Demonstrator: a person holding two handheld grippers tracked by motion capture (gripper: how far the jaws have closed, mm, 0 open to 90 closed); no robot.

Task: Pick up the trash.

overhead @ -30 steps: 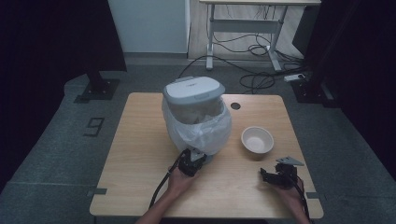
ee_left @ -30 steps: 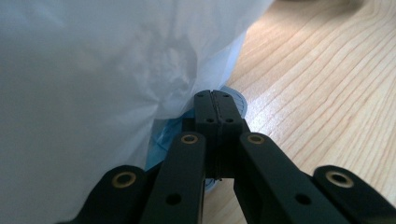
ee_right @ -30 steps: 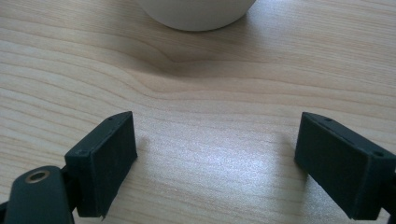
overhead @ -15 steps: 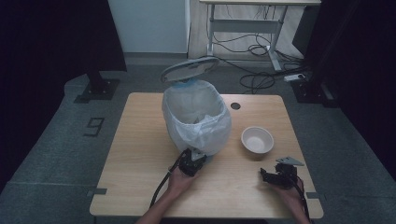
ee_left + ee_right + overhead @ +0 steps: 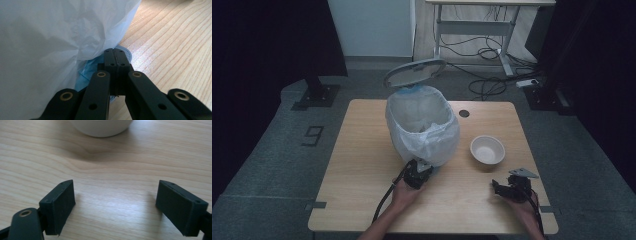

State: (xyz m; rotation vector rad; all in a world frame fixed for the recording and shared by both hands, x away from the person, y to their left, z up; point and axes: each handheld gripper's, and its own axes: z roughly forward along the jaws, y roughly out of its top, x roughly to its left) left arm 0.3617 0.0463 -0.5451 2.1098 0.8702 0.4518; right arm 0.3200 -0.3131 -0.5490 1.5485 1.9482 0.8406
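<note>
The bin [image 5: 422, 127] stands upright just ahead of the left gripper [image 5: 418, 172], lid [image 5: 414, 73] tipped up behind. Its clenched jaws press at the base, probably on a pedal [image 5: 125, 51] hidden under the liner [image 5: 50, 45]. The right gripper [image 5: 115, 202] gapes, grasping nothing, jaws lately closing slightly.

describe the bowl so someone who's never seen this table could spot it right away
Start at the wooden table and find the big bin lined with a white plastic bag, its lid tipped up. Just to the right of the bin, apart from it, sits the bowl. It is small, round, pale and empty, the one low open dish on the tabletop, lying ahead of the right claw.
</note>
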